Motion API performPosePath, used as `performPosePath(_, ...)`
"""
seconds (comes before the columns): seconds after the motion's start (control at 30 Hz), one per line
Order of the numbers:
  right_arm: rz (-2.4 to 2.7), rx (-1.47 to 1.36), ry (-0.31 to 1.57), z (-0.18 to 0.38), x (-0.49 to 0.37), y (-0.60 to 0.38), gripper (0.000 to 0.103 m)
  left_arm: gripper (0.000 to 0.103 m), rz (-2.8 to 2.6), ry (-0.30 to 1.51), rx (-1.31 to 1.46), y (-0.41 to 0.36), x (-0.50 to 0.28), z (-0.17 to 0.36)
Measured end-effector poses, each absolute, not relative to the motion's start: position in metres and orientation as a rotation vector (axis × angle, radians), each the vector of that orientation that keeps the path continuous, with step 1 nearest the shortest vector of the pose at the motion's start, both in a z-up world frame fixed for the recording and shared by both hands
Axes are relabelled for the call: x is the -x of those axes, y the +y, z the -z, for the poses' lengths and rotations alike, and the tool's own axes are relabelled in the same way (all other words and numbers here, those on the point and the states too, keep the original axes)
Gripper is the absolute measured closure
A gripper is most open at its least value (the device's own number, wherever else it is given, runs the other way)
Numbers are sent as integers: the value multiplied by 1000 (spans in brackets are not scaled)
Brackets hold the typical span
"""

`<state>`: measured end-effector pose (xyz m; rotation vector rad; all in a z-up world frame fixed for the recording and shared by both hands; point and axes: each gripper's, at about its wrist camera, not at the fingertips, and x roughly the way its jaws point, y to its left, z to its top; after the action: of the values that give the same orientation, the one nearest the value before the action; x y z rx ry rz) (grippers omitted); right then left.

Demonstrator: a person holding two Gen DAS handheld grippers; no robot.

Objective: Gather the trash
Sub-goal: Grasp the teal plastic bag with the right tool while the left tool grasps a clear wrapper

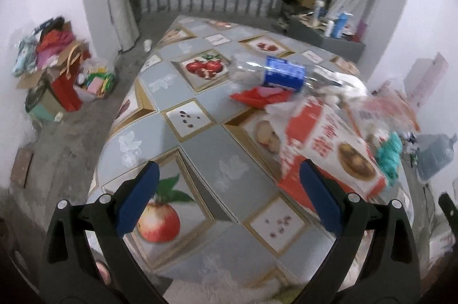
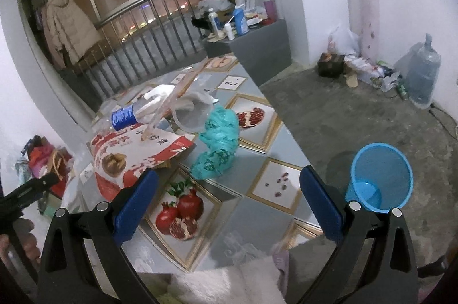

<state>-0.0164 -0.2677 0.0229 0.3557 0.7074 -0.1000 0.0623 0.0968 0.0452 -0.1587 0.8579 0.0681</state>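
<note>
Home balcony room — railing (image 2: 137,26), hanging coat (image 2: 67,29).

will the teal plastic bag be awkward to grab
Probably floppy: the teal bag lies crumpled in loose folds on the table. It looks thin, so likely very light, and it may sag or slip unless the jaws pinch a bunched fold.

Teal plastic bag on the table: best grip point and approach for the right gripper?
Pinch the teal plastic bag at its bunched upper lump, coming from above with the right gripper. It lies crumpled and soft on the table, apart from the snack bag, so folds should gather easily.
</note>
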Motion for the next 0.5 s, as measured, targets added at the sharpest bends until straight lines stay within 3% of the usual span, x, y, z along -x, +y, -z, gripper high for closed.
performPosePath(0.23,88,-411,767,-5,-20,-274,7,9,72,767,270,110,-88,-42)
performPosePath(0.5,52,-527,826,23,-72,-289,18,9,360,676,251,63,-124,-67)
